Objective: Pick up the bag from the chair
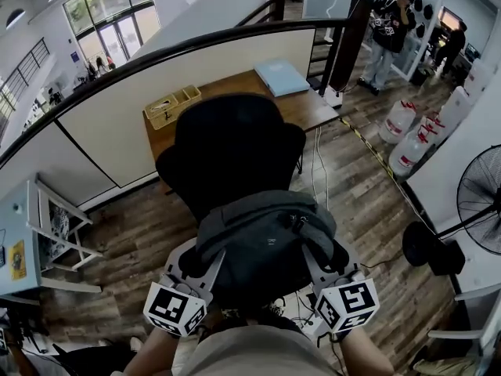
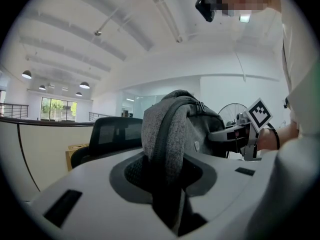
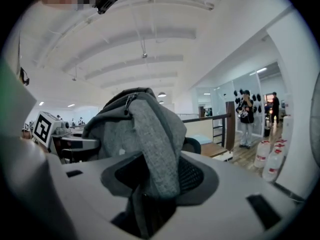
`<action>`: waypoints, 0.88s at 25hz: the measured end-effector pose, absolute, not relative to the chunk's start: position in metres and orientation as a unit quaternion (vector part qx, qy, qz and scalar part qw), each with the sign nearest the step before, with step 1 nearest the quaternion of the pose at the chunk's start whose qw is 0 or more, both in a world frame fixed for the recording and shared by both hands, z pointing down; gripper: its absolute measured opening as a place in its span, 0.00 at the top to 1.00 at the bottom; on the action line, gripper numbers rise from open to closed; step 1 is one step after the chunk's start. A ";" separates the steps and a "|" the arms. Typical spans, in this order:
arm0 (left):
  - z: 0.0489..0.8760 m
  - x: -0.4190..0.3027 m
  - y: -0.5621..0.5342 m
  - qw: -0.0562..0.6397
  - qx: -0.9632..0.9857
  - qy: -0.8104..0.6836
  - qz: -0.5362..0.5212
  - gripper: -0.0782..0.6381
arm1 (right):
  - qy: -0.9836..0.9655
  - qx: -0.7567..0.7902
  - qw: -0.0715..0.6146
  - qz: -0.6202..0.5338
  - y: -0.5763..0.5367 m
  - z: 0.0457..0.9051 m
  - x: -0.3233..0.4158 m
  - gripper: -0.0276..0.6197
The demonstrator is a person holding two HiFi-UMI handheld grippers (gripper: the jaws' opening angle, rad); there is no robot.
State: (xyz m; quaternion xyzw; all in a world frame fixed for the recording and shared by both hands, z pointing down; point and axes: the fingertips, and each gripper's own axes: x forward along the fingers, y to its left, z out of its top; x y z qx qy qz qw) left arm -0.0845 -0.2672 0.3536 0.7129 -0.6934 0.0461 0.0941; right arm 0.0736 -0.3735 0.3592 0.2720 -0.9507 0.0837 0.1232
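Observation:
A grey backpack [image 1: 262,241] hangs between my two grippers, just in front of the black office chair [image 1: 231,143]. My left gripper [image 1: 210,266] is shut on the bag's left shoulder strap [image 2: 167,149], which fills the gap between its jaws [image 2: 167,181]. On the other side, my right gripper [image 1: 315,265] is shut on the right strap [image 3: 152,144], pinched between its jaws [image 3: 150,184]. Each gripper view shows the other gripper across the bag [image 2: 235,133] [image 3: 75,144]. The bag hides the chair seat, so I cannot tell whether it rests on it.
Behind the chair stands a wooden desk [image 1: 305,108] with a blue folder [image 1: 282,77] and a wooden tray [image 1: 172,104], against a railed partition [image 1: 117,104]. Water jugs [image 1: 407,135] and a floor fan [image 1: 481,198] are at right; people stand far back [image 1: 387,30].

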 end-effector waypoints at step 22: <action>0.322 -0.098 -0.274 0.065 0.711 -0.699 0.050 0.73 | -0.957 0.261 0.102 0.068 -0.382 0.331 0.058 0.66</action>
